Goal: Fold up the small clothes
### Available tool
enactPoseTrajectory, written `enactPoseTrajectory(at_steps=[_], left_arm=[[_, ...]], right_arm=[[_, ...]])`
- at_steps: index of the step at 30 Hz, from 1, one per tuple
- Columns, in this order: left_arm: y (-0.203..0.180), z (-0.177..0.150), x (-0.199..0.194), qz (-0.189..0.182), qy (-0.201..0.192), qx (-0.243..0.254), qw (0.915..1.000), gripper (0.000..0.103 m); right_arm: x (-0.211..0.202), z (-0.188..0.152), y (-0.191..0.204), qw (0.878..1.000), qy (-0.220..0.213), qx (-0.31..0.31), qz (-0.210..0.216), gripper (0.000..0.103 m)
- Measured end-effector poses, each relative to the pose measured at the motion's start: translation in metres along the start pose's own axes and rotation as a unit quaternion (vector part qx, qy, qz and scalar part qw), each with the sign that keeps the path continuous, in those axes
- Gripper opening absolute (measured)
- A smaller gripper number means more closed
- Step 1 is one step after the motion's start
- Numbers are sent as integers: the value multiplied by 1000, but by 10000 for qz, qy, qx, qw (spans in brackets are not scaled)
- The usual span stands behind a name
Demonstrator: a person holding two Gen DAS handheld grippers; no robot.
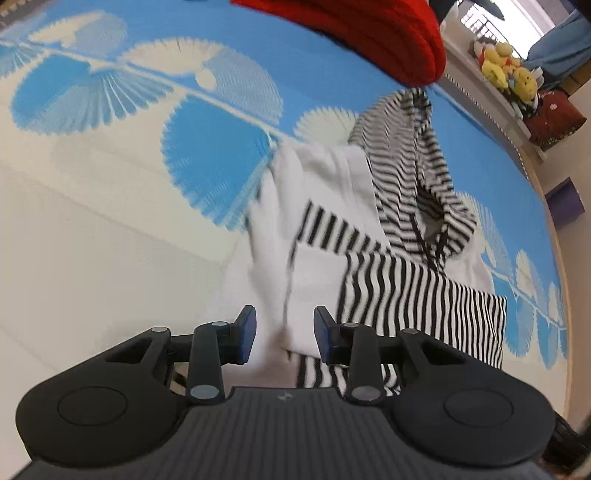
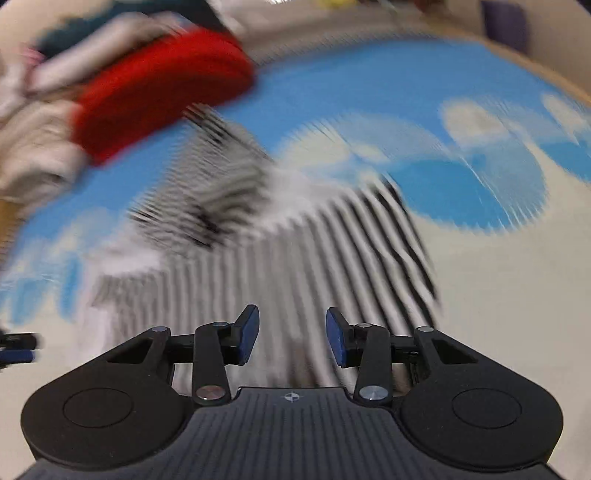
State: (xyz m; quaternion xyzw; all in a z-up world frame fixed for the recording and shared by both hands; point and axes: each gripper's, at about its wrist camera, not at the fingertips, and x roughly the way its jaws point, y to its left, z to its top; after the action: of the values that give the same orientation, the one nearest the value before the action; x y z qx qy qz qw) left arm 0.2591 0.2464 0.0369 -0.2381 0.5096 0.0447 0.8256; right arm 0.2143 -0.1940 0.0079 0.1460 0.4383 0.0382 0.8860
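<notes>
A small black-and-white striped hooded garment [image 1: 399,236] lies partly folded on a blue and white patterned mat [image 1: 110,229]. Its white part reaches down between the fingers of my left gripper [image 1: 284,332], which is open just above the cloth. The right wrist view is motion-blurred. There the striped garment [image 2: 295,251] lies ahead of my right gripper [image 2: 291,332], which is open and empty over its striped body. The left gripper's tip [image 2: 18,349] shows at the left edge.
A folded red knit garment [image 1: 369,33] lies at the far side of the mat, also in the right wrist view [image 2: 162,88] beside a pile of pale clothes [image 2: 37,122]. Yellow plush toys [image 1: 509,70] sit on a shelf beyond the mat's wooden edge [image 1: 554,236].
</notes>
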Motion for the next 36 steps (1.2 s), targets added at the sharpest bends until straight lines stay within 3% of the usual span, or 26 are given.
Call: enactPoseTrajectory(at_steps=[1, 2, 4, 8, 13, 16, 23, 26, 28, 31, 34, 36], left_arm=[[-2, -2, 7, -46, 74, 21, 10000, 23], [-5, -4, 14, -80, 149, 42, 9998, 20], [-6, -9, 27, -99, 282, 17, 9996, 20], [-2, -14, 52, 32, 546, -253, 9982, 21], [-5, -14, 63, 199, 500, -226, 9983, 21], [-12, -12, 55, 238, 253, -28, 9994, 10], [-34, -10, -10, 50, -608, 379, 9974, 7], [-39, -16, -28, 434, -907, 495, 9937, 7], [-37, -17, -23, 635, -745, 406, 9944, 8], [-31, -18, 0, 662, -110, 280, 9973, 9], [-31, -17, -1, 736, -344, 347, 9961, 9], [-35, -15, -3, 503, -498, 446, 9965, 9]], right_arm=[[7, -3, -8, 9999, 113, 88, -27, 42], [14, -5, -14, 9994, 289, 138, -109, 42], [26, -10, -29, 9958, 768, 266, -415, 42], [30, -5, -44, 9932, 979, 588, -204, 44], [19, 2, -49, 9940, 868, 641, -184, 46], [17, 9, -47, 9950, 743, 658, -135, 46], [10, 14, -30, 9984, 372, 419, -23, 46], [12, 13, -27, 9983, 380, 440, -96, 46], [18, 9, -29, 9969, 512, 499, -331, 46], [28, 3, -35, 9939, 701, 599, -596, 46], [28, 3, -36, 9935, 689, 579, -701, 45], [26, 3, -34, 9935, 645, 570, -746, 45]])
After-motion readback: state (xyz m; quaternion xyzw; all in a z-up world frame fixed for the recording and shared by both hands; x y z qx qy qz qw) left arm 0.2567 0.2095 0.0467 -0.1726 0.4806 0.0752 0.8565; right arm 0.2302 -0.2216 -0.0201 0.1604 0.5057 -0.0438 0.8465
